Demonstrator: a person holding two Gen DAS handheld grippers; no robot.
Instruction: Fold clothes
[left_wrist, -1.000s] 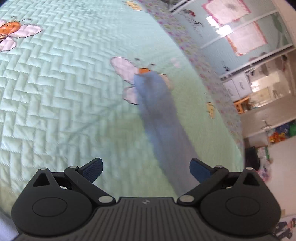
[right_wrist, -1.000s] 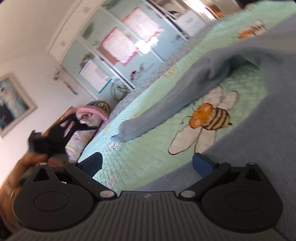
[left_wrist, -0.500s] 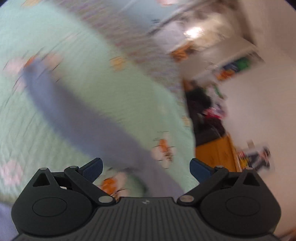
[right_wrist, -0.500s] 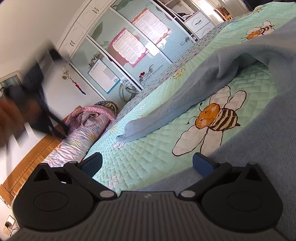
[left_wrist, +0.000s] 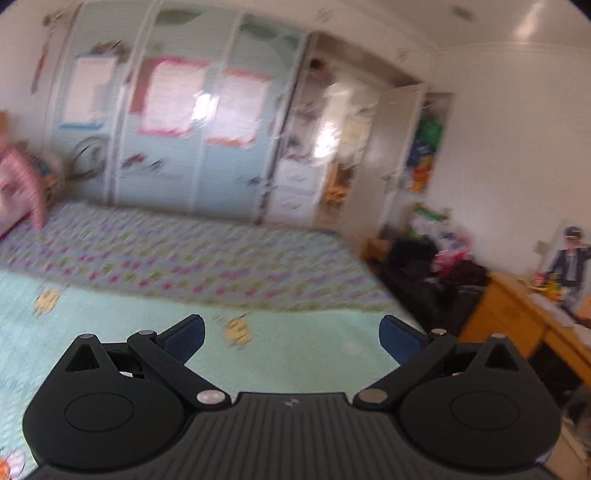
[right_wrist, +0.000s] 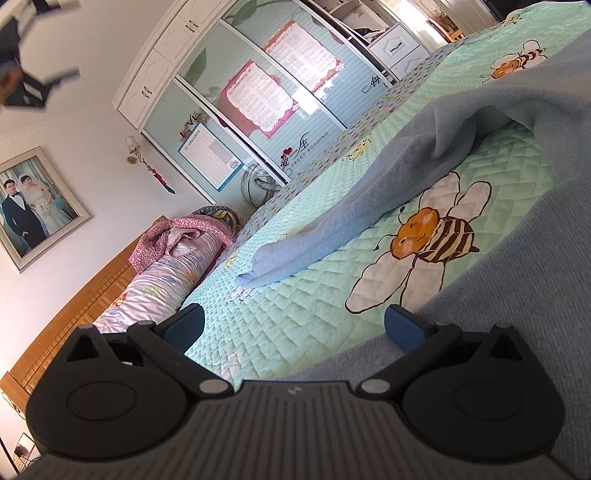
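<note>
A grey-blue garment (right_wrist: 524, 280) lies spread on the mint quilted bedspread (right_wrist: 317, 325) in the right wrist view, one long sleeve (right_wrist: 332, 229) stretched toward the far left. My right gripper (right_wrist: 293, 325) hovers open just above the quilt at the garment's near edge, nothing between its fingers. My left gripper (left_wrist: 291, 334) is open and empty, raised and looking across the bed (left_wrist: 110, 332) at the wardrobe; the garment is out of its view. The other gripper (right_wrist: 26, 77) shows dark and blurred at the top left of the right wrist view.
A wardrobe with glass doors (left_wrist: 177, 122) lines the far side of the bed. Rolled bedding and a pink blanket (right_wrist: 173, 251) lie by the wooden headboard (right_wrist: 66, 310). A wooden desk (left_wrist: 524, 317) and dark clutter (left_wrist: 436, 266) stand off the bed's right corner.
My left gripper swung up off the sleeve and quilt and now faces the wardrobe. The right gripper stayed almost still over the garment's edge, both staying open.
</note>
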